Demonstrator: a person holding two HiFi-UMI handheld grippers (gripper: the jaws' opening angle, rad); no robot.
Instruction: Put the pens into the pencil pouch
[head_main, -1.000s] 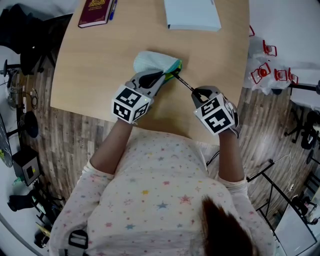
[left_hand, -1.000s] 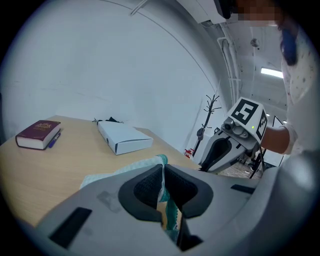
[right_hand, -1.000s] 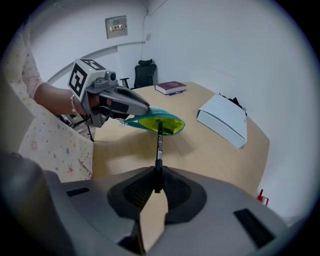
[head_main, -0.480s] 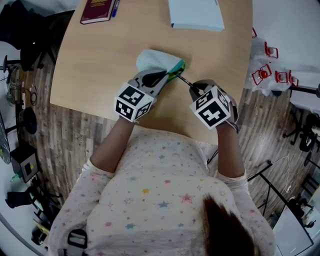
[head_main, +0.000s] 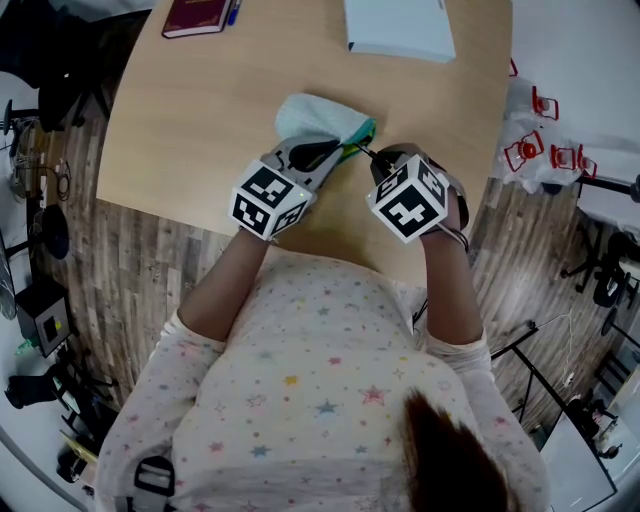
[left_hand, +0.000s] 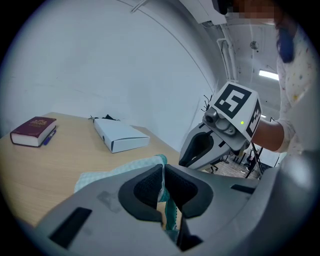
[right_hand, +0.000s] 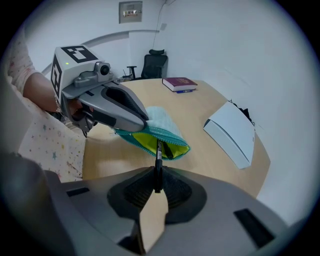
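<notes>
Right gripper view alone shows pen (right_hand: 158, 165) between jaws.

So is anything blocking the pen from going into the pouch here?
Nothing visible does. The right gripper holds the pen with its tip at the open mouth of the pouch. The left gripper pinches the pouch's edge off to one side, clear of the pen's path.

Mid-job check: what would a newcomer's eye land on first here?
The teal pouch lies mid-table, its edge pinched by the left tongs. The right tongs grip a dark pen, its tip at the pouch's yellow-lined opening. A white box lies at the far edge.
</notes>
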